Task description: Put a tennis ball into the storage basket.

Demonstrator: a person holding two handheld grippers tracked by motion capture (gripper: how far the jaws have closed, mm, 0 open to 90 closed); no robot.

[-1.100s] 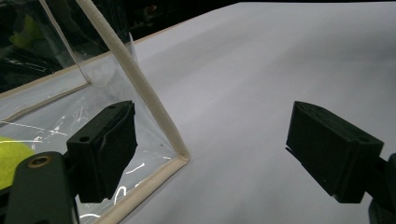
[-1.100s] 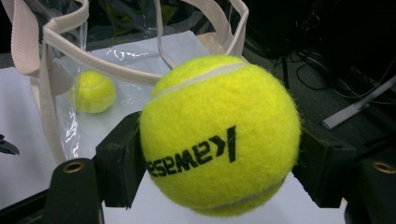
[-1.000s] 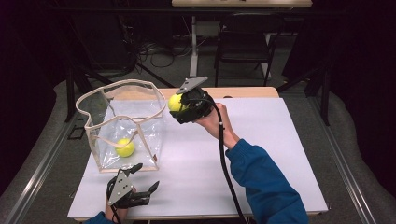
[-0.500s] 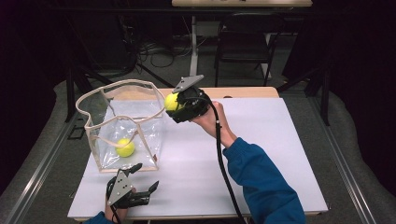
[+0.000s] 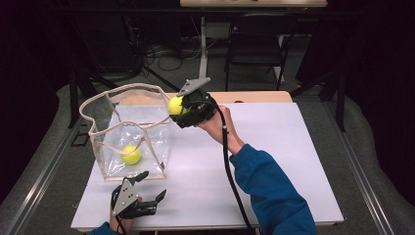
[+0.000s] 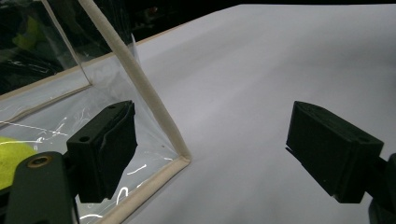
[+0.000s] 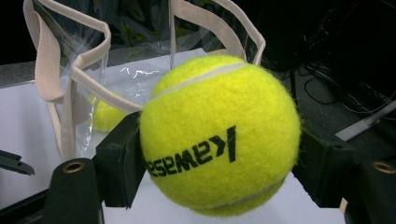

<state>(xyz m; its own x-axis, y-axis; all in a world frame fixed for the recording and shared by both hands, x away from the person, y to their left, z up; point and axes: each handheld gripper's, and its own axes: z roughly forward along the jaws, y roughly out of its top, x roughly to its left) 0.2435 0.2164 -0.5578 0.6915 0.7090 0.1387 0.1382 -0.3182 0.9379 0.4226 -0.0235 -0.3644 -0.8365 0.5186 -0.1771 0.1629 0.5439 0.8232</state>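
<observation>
The right tongs (image 5: 177, 108) are clamped on a fuzzy yellow-green tennis ball (image 7: 219, 135), one black pad pressed against each side of it. In the right gripper view the ball bears a pale curved seam and black lettering that reads upside down. In the high view the held ball (image 5: 175, 105) hangs in the air just at the near right corner of the rim of a clear plastic bag with cream fabric edging (image 5: 128, 128); whether it touches the rim I cannot tell. The grey three-cornered plate rises above these tongs, a black cable trails down along the forearm, and the person's blue sleeve (image 5: 270, 191) comes in from the bottom right.

The bag stands upright with its mouth open on the left part of the white tabletop (image 5: 274, 161). A second yellow-green tennis ball (image 5: 131, 154) lies inside it on the bottom, toward the front wall.

The left tongs (image 5: 151, 188) sit low near the front edge of the tabletop, just in front of the bag's front right bottom corner. Their jaws stand wide apart with nothing between them. In the left gripper view the bag's cream corner seam (image 6: 154, 107) slopes down just beside the left jaw, and a patch of the second ball (image 6: 11, 156) shows through the plastic at the far left.
</observation>
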